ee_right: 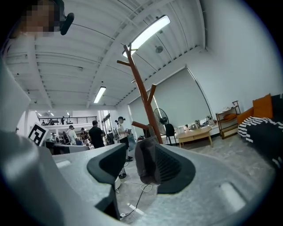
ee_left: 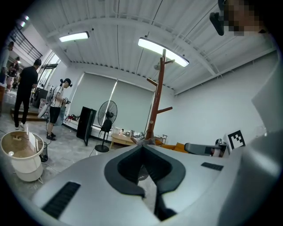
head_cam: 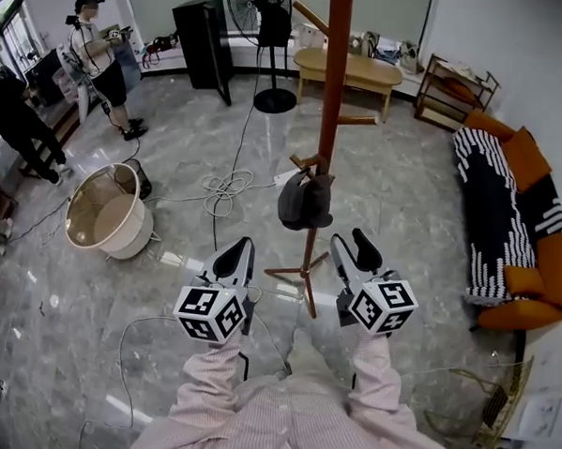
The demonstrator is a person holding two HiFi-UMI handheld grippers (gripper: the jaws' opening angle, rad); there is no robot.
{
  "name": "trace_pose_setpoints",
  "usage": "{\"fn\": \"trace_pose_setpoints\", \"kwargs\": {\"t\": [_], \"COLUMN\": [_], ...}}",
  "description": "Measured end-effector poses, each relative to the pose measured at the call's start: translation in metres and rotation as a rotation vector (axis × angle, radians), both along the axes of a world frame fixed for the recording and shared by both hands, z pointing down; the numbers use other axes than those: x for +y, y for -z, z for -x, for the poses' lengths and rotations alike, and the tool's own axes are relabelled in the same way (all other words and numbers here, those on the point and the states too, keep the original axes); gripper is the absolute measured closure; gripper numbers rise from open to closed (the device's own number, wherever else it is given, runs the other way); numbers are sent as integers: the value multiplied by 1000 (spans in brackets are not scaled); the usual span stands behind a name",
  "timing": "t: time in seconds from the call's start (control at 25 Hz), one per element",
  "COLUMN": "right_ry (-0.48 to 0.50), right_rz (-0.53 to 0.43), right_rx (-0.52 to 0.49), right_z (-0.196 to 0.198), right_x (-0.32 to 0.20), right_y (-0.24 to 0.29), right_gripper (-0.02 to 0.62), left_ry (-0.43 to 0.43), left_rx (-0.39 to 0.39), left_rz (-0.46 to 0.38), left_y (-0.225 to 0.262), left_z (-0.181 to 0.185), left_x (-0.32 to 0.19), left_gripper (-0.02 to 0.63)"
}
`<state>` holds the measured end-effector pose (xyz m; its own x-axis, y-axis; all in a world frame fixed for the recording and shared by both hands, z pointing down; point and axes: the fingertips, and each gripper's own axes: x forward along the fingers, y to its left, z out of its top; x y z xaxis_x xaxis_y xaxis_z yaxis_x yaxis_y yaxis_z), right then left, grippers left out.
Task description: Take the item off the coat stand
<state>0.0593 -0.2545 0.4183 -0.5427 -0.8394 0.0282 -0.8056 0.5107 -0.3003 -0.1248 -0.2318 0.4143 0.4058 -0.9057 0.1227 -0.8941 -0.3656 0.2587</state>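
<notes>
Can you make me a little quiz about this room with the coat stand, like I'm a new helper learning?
1. True or false: the dark hat hangs on a low peg of the coat stand.
2. Pick one. The right tool has its jaws: A) apart and empty, B) squeezing the hat, C) gripping a cable.
3. Fill in: the cushions on the sofa are ____.

Key: 1 true; 2 A; 3 orange.

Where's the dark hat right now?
Head view, centre: the dark hat hangs from a low peg of the coat stand, just beyond the left gripper and right gripper.
</notes>
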Motion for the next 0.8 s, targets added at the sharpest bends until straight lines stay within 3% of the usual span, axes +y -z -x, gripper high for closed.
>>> {"fn": "trace_pose_setpoints", "kwargs": {"t": [0.36, 0.8], "right_ry": [78, 256], "right_rz": [42, 99], "right_rx": [18, 72], "right_z": [4, 26], "right_x": [-77, -134], "right_y": [-14, -38], "right_gripper": [399, 399], "left_ry": [55, 119], "left_rx": [7, 2], "left_rz": [43, 83], "left_y": [-14, -33], "left_z": [-4, -10], "left_x": [-64, -114], "left_gripper": [604, 604]}}
